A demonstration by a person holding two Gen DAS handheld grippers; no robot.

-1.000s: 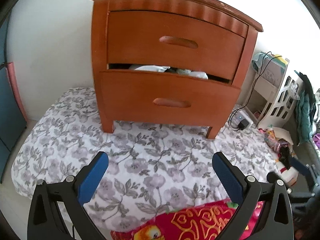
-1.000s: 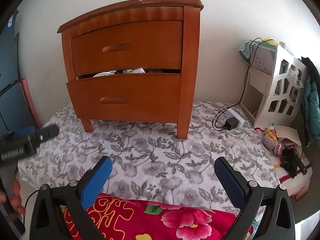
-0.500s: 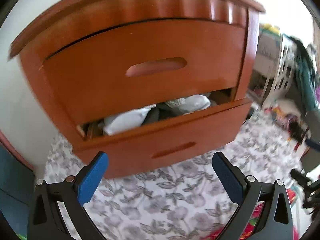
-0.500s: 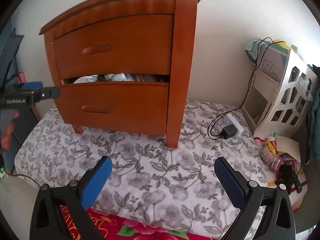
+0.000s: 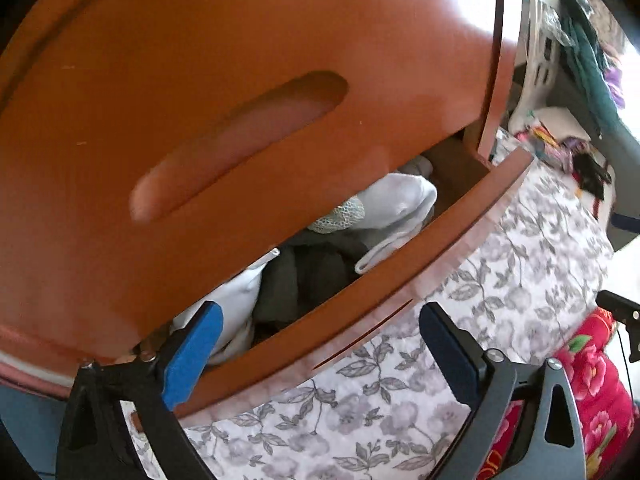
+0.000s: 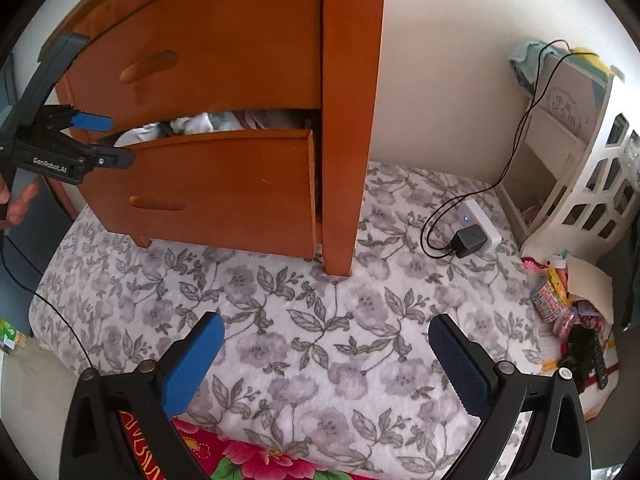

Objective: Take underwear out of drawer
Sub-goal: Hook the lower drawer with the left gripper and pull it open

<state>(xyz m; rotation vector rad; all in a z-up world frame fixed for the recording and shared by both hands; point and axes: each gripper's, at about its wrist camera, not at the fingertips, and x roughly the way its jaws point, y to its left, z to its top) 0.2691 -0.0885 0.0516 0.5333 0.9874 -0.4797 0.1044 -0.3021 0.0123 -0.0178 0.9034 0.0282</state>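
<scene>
White and dark grey folded underwear fills the part-open lower drawer of the orange-brown wooden nightstand. The left gripper at the drawer's edge is closing its wide jaws, with nothing pressed between them. Only the right wrist view shows the black charger at three o'clock; the right gripper gapes empty.

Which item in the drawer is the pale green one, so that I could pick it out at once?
Find the wooden nightstand and its partly open lower drawer, stuffed with clothes. In the gap under the upper drawer front, beside the big white garment, sits a small lace piece. It alone is pale green and netted; its neighbours are plain white or dark grey.
</scene>
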